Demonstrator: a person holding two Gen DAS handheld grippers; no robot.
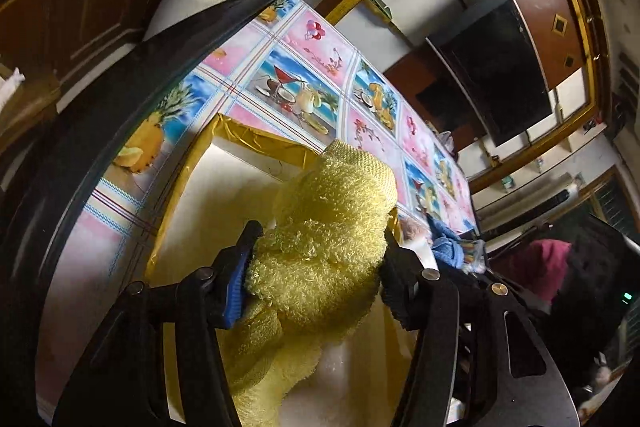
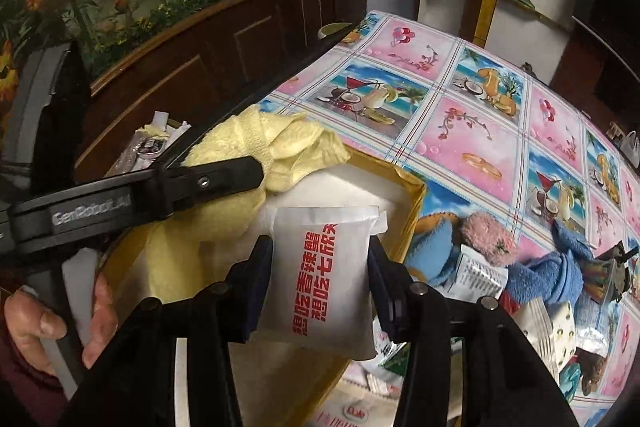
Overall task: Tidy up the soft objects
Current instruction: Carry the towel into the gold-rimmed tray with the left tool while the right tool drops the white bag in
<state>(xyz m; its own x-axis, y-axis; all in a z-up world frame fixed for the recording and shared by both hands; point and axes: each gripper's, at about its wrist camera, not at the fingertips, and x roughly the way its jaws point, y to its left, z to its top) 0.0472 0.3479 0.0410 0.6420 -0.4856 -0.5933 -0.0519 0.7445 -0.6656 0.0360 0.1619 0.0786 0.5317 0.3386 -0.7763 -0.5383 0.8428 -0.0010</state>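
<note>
The left gripper (image 1: 316, 263) is clenching a fluffy yellow cloth (image 1: 320, 251) between its pads, holding it over the gold-rimmed box (image 1: 256, 143) with the white inside; the cloth's long axis is running along the fingers, its knitted end pointing away from the camera toward the patterned tablecloth (image 1: 308, 67) and its loose end trailing down into the box near the bottom of the view. From the right wrist view, the same cloth is draping over the box's near-left corner beneath the left gripper's finger. The right gripper (image 2: 320, 259) is grasping a white packet (image 2: 324, 279) printed with red characters, both pads pressing on its sides; the packet is hanging above the box's open front, its long axis lying along the fingers. A pile of blue and pink soft things (image 2: 532, 267) is lying on the tablecloth just beside the box. A hand (image 2: 52, 327) is gripping the left gripper's handle.
</note>
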